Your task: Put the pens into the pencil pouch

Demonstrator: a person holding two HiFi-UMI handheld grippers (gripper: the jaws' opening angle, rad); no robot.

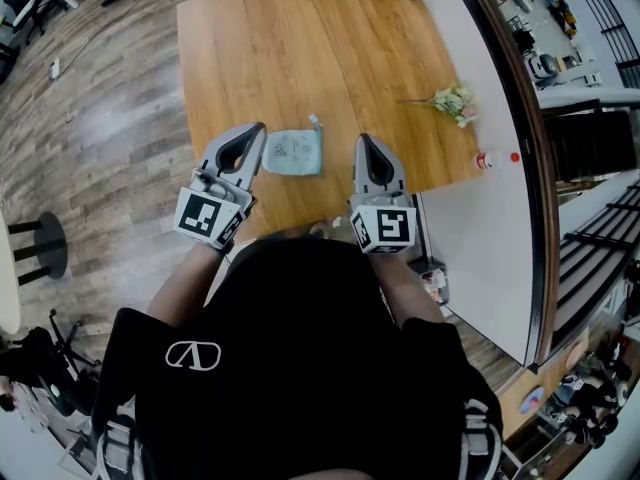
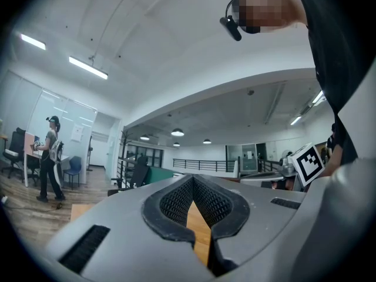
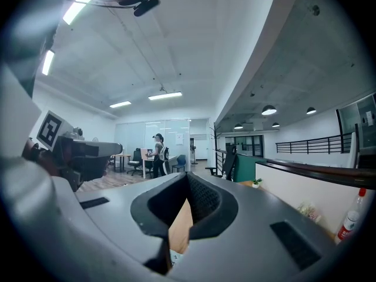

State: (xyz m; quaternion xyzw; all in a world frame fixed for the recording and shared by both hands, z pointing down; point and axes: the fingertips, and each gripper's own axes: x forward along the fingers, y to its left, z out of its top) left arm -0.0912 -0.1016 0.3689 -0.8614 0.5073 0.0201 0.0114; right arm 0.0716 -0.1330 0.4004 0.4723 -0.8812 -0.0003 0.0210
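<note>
Left gripper (image 1: 256,133): jaws fully closed with nothing between them, held level over the near part of the wooden table (image 1: 300,58). Right gripper (image 1: 362,143): jaws likewise closed and empty, held level alongside the left. The pencil pouch (image 1: 296,153), pale blue, lies flat on the table between the two grippers, just beside the left one's tip and slightly apart from the right. A flower sprig (image 1: 452,100) lies well apart, near the table's right edge.

No legible words, white oval emblem (image 1: 193,355) on the person's black shirt (image 1: 300,388), black-and-white square markers (image 1: 203,214) on left gripper (image 1: 257,130) and right gripper (image 1: 362,140), print on the pale blue fabric pouch (image 1: 294,152) too small to read
</note>
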